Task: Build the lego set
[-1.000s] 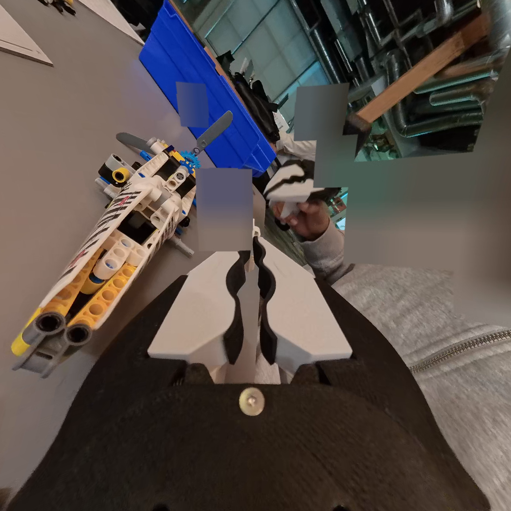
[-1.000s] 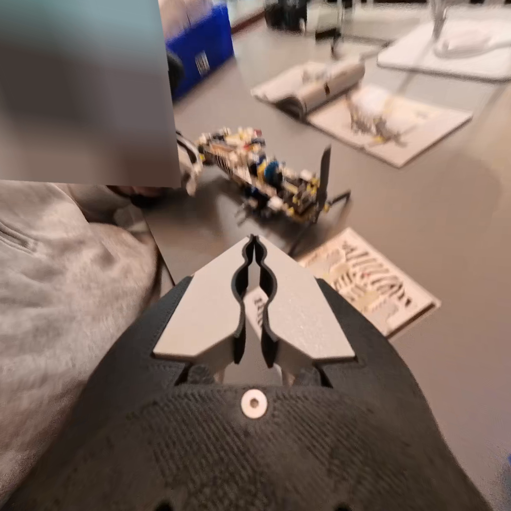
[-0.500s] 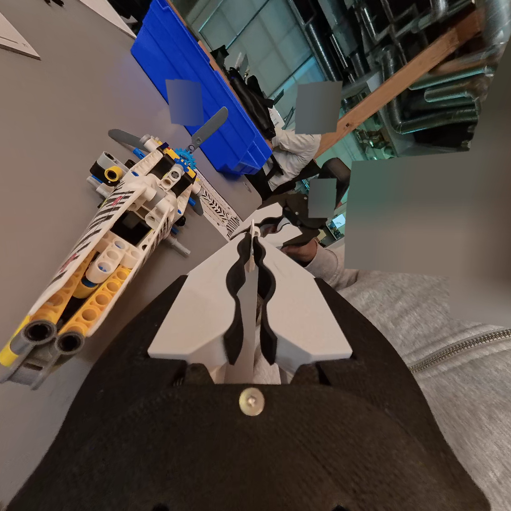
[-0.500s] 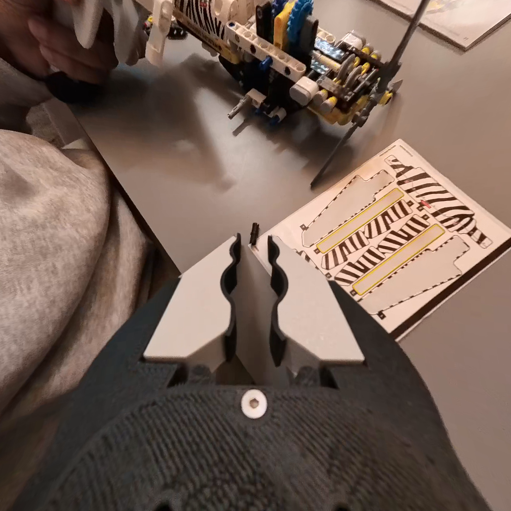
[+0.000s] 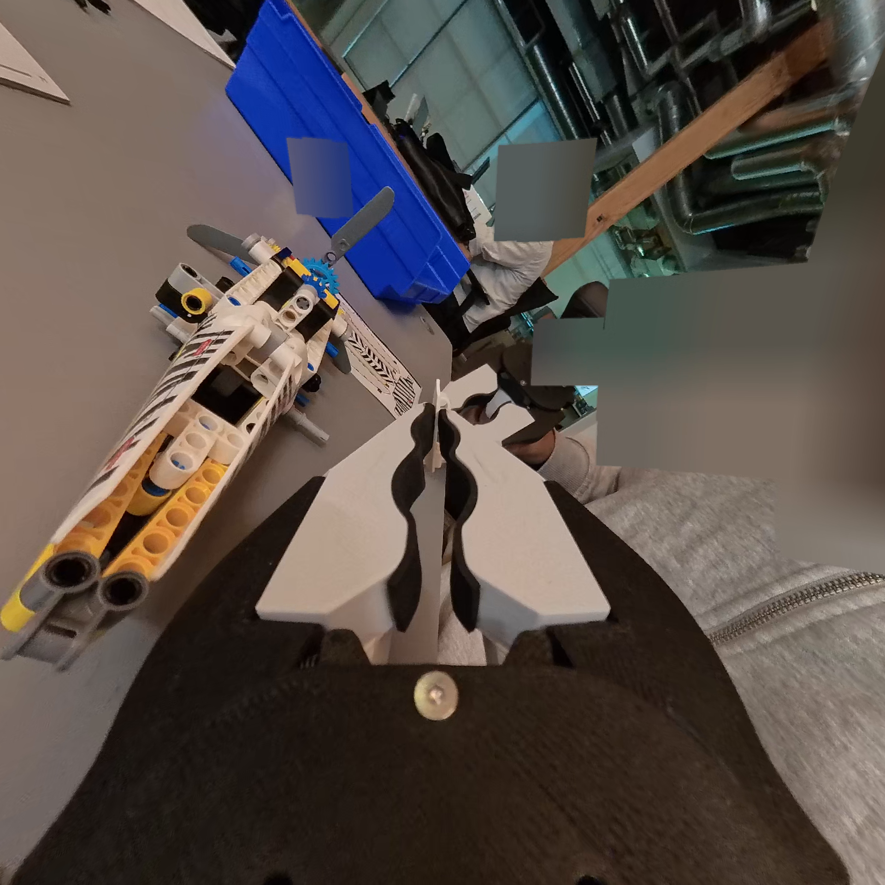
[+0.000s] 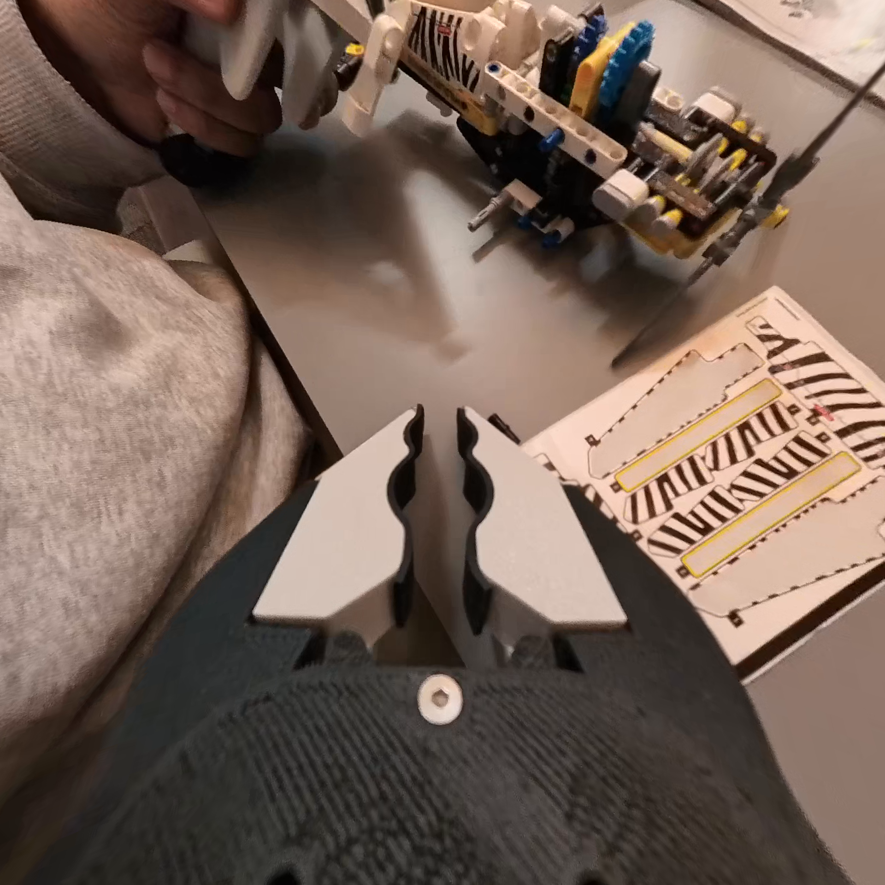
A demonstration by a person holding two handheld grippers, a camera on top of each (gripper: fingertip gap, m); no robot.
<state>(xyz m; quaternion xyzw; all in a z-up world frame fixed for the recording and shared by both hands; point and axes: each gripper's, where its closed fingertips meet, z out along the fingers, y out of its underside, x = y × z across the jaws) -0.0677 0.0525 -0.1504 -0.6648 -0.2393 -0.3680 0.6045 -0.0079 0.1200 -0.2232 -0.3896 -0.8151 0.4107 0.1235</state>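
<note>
The partly built Lego model (image 5: 201,412), white with zebra stripes, yellow beams and a blue gear, lies on the grey table (image 5: 96,191). It also shows in the right wrist view (image 6: 574,119). My left gripper (image 5: 436,416) is shut on a thin white piece (image 5: 436,431), beside the model's near end. In the right wrist view this gripper (image 6: 258,52) shows in a hand at the top left. My right gripper (image 6: 439,414) is slightly open and empty, low over the table near its front edge. A small black pin (image 6: 503,426) lies just right of its fingertip.
A sticker sheet (image 6: 718,479) with zebra-striped stickers lies right of my right gripper, also visible in the left wrist view (image 5: 383,373). A blue bin (image 5: 345,158) stands behind the model. A grey sweatshirt (image 6: 96,431) fills the near side. An instruction booklet (image 6: 814,28) lies beyond the model. Some 12 centimetres of space lies between my two pairs of fingers.
My right gripper has swung down toward the table's front edge and gone from shut to slightly open; the black pin now lies beside its tip. My left gripper stays shut, hardly moved.
</note>
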